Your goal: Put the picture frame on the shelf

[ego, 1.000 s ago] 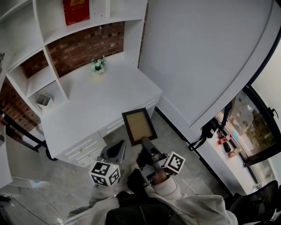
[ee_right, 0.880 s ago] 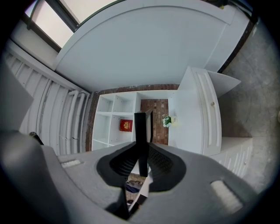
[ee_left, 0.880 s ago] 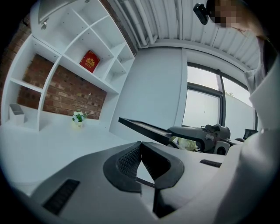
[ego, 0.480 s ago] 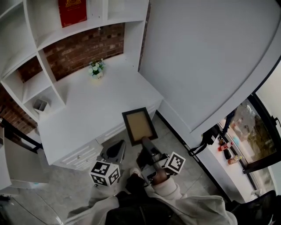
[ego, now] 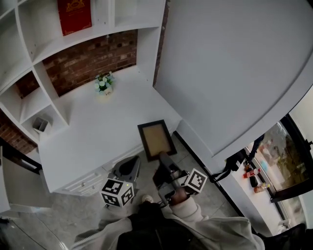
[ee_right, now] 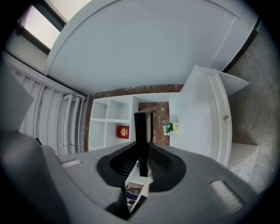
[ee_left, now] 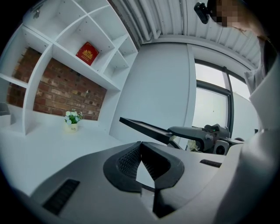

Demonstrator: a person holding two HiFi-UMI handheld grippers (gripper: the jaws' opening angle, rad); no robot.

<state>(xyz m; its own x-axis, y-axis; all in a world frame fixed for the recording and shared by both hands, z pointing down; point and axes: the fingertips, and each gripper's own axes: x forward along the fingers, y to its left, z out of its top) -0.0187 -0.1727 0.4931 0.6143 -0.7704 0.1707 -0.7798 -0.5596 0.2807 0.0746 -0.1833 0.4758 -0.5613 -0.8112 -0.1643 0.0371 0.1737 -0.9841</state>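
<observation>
**Me:** Everything ahead has shifted in the past second. The white desk (ego: 98, 127) and the white shelf unit (ego: 93, 34) sit further left in the head view, and the dark-rimmed picture frame with its tan panel (ego: 156, 139) now overlaps the desk's front edge at lower centre.

**Other:** What's holding it?

**Me:** My right claw (ego: 164, 157). Its jaws are clamped on the frame's near rim, parted only by that rim's thickness, and the frame juts ahead, face up. My left claw (ego: 128, 168), at lower left, is closed tip to tip on nothing.

**Other:** Which step is this?

**Me:** The carry, I'd say. The frame is in the air, well apart from the shelves at upper left, which lie beyond the small pot of white flowers (ego: 102, 85).

**Other:** And next?

**Me:** Reach across the desk, lift to a bare compartment away from the red book (ego: 74, 14), then stand the frame upright before I let go.
</observation>
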